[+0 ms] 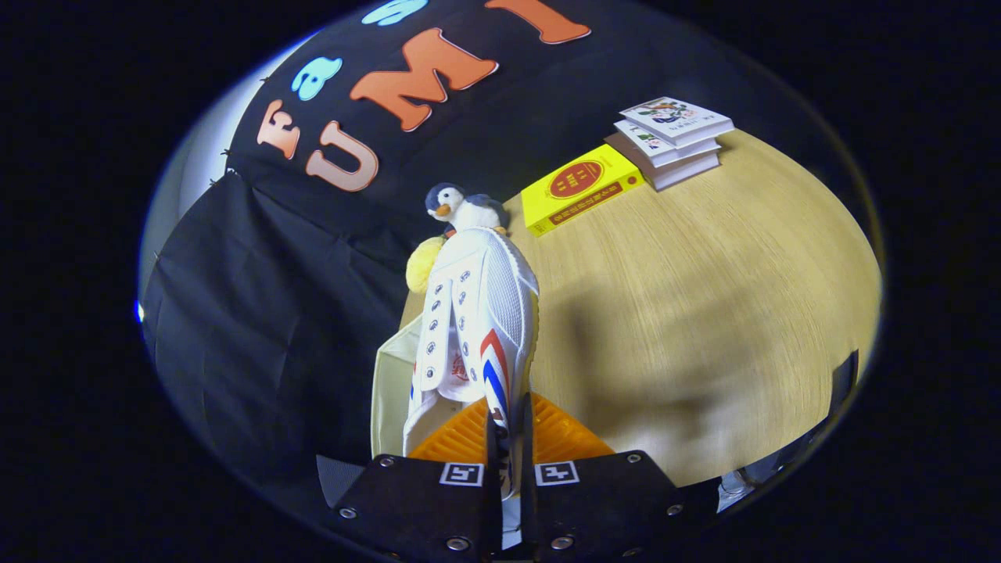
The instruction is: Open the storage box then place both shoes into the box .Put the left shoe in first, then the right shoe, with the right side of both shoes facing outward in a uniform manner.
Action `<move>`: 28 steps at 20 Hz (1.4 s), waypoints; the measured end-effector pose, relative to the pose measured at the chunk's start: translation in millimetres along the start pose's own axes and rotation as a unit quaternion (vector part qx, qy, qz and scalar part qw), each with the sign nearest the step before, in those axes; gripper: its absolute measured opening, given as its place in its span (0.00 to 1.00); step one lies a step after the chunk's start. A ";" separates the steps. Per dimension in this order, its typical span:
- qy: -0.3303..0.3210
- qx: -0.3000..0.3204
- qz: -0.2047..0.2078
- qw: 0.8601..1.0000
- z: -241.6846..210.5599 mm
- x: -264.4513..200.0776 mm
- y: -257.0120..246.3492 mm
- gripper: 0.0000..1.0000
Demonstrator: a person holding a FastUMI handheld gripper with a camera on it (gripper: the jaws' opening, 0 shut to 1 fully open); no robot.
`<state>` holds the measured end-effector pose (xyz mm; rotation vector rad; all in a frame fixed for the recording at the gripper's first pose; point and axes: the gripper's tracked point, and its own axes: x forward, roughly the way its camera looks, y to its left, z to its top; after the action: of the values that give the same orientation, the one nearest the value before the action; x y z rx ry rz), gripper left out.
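Booth wall cloth fills the left side, dark and creased. Just right of it, a pale cream box edge [389, 391] shows behind the shoe; cut off below by the hand-held gripper body, can't tell if it's the storage box or its lid.

Hand-held gripper [508, 438]: jaws narrow, nearly closed, both fingers pressing on the heel-side edge of the white shoe [473, 328]. Shoe is held up, toe pointing away toward the wall, lace eyelets facing left, red-and-blue stripes on the side near the fingers. Orange ribbed surface [559, 438] sits just behind the fingers on both sides of the shoe; what it belongs to is hard to make out.

Beyond the toe: a penguin plush [461, 207] and a yellow fuzzy item [422, 264], partly hidden by the shoe.

Right of that, wooden table [704, 313] with a shadow across it. Yellow book [580, 188] lies flat near the far edge, a stack of white books [672, 141] just beside it.

View is tilted, so the gripper is rolled to one side.
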<state>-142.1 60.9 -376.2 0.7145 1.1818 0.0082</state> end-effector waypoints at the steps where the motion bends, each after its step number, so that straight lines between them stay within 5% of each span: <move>1: 0.001 -0.008 0.005 1.000 1.4 -0.8 12.9 0.09; 7: 0.024 -0.056 0.022 0.998 -9.0 7.6 66.9 0.10; 17: 0.069 -0.123 -0.026 0.990 -46.8 41.8 102.1 0.09; 23: 0.082 -0.171 -0.103 0.977 -63.8 64.6 93.9 0.10; 25: 0.080 -0.167 -0.124 0.975 -63.5 70.9 89.0 0.15; 28: 0.051 -0.186 -0.131 0.973 -50.0 71.6 98.7 0.39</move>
<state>-120.3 189.5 -395.0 0.2286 1.3196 0.0449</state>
